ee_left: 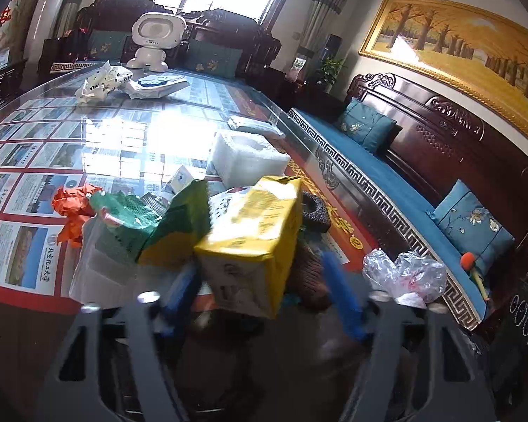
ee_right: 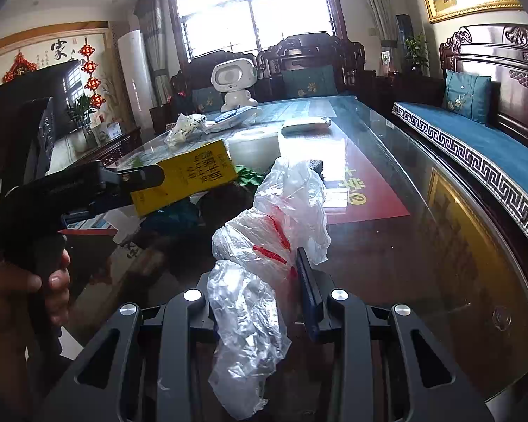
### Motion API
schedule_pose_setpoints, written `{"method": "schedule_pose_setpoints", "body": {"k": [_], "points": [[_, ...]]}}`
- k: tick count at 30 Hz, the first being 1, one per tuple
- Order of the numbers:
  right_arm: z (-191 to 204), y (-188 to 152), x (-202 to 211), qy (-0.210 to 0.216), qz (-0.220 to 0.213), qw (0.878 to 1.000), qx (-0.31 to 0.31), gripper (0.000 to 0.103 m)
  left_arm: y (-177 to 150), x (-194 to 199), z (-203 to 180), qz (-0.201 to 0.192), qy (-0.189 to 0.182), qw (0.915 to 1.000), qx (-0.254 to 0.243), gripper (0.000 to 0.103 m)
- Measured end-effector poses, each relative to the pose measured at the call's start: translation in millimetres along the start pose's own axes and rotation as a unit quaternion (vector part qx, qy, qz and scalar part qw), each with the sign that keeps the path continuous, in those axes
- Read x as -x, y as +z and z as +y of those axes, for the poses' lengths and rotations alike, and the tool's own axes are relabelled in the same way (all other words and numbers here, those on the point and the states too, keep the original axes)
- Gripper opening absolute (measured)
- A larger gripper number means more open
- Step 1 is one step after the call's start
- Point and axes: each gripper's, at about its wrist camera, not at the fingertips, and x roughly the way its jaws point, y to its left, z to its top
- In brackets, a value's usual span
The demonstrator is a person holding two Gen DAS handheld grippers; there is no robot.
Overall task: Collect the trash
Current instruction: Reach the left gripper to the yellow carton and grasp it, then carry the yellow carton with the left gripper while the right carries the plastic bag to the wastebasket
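The yellow carton (ee_left: 250,242) is seen between the blue fingers (ee_left: 341,295) of the left gripper (ee_left: 260,302), lifted above the clutter at the near end of the tabletop (ee_left: 130,133). Its long axis is tilted, with the torn-open top raised away from the camera and the white base pointed down toward it. From the right wrist view one black finger is laid flat across the carton's yellow face (ee_right: 190,179); the jaws are held part-way apart around the carton, but whether it is truly pinched cannot be told, as the left view is blurred. The left gripper is pointed downward and is held by a hand (ee_right: 24,295) wrapped around its handle.

Beside the carton, a crumpled clear plastic bag (ee_right: 260,256) with red marks is pinched in the narrowed jaws of the right gripper (ee_right: 264,281), which is also angled down.

Just beyond the carton, a green-and-yellow packet (ee_left: 179,225), green netting (ee_left: 126,211), red-orange paper (ee_left: 72,211), a dark ring (ee_left: 315,212) and a white foam block (ee_left: 246,154) are crowded together. Farther from the carton, the glass is mostly open up to a white toy robot (ee_left: 153,40). The tabletop's right edge runs near a blue-cushioned wooden bench (ee_left: 387,179).
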Motion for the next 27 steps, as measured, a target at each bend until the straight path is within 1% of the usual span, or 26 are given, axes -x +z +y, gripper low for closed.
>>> {"method": "schedule_pose_setpoints", "body": {"k": [1, 2, 3, 6, 8, 12, 17, 21, 27], "points": [[0.5, -0.1, -0.4, 0.001, 0.001, 1.000, 0.001, 0.033, 0.6, -2.7, 0.2, 0.003, -0.002, 1.0000, -0.001, 0.048], [0.7, -0.4, -0.5, 0.002, 0.001, 1.000, 0.001, 0.033, 0.8, -4.7, 0.2, 0.006, -0.003, 1.0000, -0.003, 0.041], [0.8, -0.7, -0.6, 0.004, 0.001, 1.000, 0.000, 0.033, 0.9, -6.8, 0.2, 0.007, -0.004, 1.0000, -0.003, 0.040], [-0.4, 0.3, -1.6, 0.006, 0.003, 1.000, 0.002, 0.033, 1.1, -10.4, -2.0, 0.003, -0.012, 0.9999, -0.009, 0.039], [-1.5, -0.7, -1.5, 0.006, 0.004, 1.000, 0.000, 0.033, 0.7, -12.3, -6.6, -0.001, -0.009, 0.9998, -0.017, 0.039], [-2.3, -0.7, -0.4, 0.004, 0.002, 1.000, 0.001, 0.033, 0.8, -7.3, -13.4, -0.022, -0.007, 0.9994, -0.024, 0.038], [-0.6, 1.1, 6.5, 0.000, -0.007, 1.000, 0.007, 0.033, 2.4, 10.9, -19.8, -0.044, -0.007, 0.9987, -0.026, 0.038], [6.4, 2.3, 18.5, 0.000, -0.020, 1.000, 0.014, 0.032, 2.5, 33.7, -32.0, -0.067, -0.006, 0.9969, -0.041, 0.038], [17.9, 5.5, 42.3, 0.004, -0.039, 0.999, 0.024, 0.031, 0.8, 66.3, -55.0, -0.089, -0.013, 0.9936, -0.067, 0.038]]}}
